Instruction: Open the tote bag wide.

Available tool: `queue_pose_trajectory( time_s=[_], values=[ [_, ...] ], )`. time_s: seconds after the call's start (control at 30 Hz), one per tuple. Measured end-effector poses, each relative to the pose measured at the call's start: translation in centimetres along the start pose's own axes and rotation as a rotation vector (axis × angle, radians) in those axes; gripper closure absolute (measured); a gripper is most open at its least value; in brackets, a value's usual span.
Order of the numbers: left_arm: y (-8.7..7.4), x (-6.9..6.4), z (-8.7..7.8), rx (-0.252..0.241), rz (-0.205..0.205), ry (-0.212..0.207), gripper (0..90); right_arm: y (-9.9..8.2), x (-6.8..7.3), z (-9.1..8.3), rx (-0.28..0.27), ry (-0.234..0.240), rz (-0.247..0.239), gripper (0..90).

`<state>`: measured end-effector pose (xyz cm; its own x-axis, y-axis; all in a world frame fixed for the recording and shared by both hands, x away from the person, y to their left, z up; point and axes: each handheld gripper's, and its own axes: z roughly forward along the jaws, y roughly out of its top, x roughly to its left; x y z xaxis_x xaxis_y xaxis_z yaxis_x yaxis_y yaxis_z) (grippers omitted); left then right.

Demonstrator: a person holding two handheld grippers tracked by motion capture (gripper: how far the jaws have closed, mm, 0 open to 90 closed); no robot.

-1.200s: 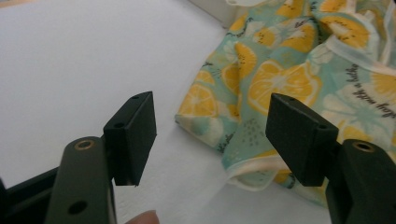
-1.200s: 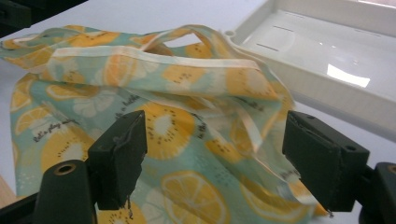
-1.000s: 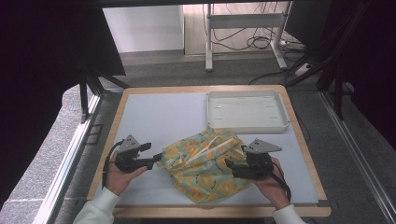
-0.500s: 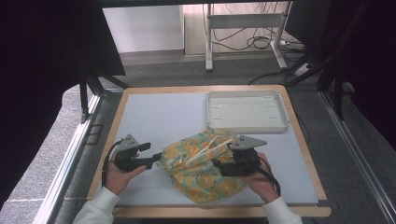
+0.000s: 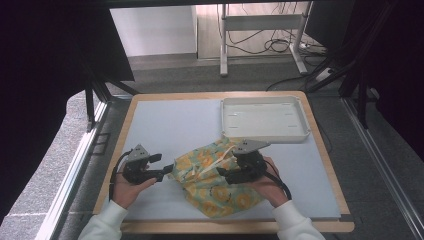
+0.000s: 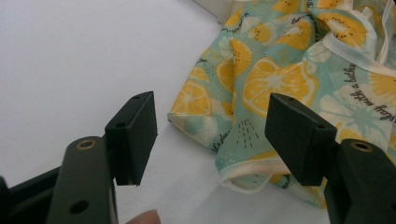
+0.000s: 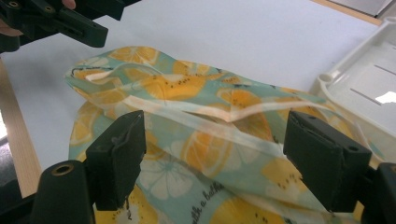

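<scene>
A: Where is the cloth (image 5: 215, 177)?

B: Crumpled just in front of the white tray (image 5: 264, 119), one corner near it. The left gripper (image 5: 167, 170) sits at its left edge, jaws apart, nothing between them. The right gripper (image 5: 223, 175) hovers over its middle, jaws also spread wide, clamping nothing.

A: Risk?

B: Closing there, I think the right could pinch several folded layers at once, so the cloth bunches rather than spreads.

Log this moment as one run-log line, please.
left gripper: open, at cloth edge | right gripper: open, over cloth | tray: empty
</scene>
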<state>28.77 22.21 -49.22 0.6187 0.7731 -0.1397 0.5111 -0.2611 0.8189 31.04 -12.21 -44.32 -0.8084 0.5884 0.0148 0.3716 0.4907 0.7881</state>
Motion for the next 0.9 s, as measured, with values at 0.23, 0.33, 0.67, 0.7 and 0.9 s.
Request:
queue_pose_trajectory(
  time_s=[0.23,0.33,0.67,0.7,0.9],
  values=[
    [-0.1,0.2,0.1,0.007,-0.003,0.001,34.3,0.4,0.0,1.3,0.037,0.010,-0.027,24.3],
    [-0.1,0.2,0.0,0.004,-0.006,0.001,34.2,0.2,0.2,1.5,0.051,0.019,-0.044,28.8],
    [-0.1,0.3,0.0,0.005,-0.008,0.004,33.9,-0.7,0.4,1.5,0.083,-0.009,-0.089,48.5],
    [-0.2,0.3,0.0,0.006,-0.007,0.005,33.8,-0.8,0.4,1.4,0.080,-0.012,-0.089,52.9],
    [-0.2,0.4,0.0,0.006,-0.008,0.005,33.6,-1.2,0.3,1.0,0.083,-0.011,-0.085,73.5]
  ],
)
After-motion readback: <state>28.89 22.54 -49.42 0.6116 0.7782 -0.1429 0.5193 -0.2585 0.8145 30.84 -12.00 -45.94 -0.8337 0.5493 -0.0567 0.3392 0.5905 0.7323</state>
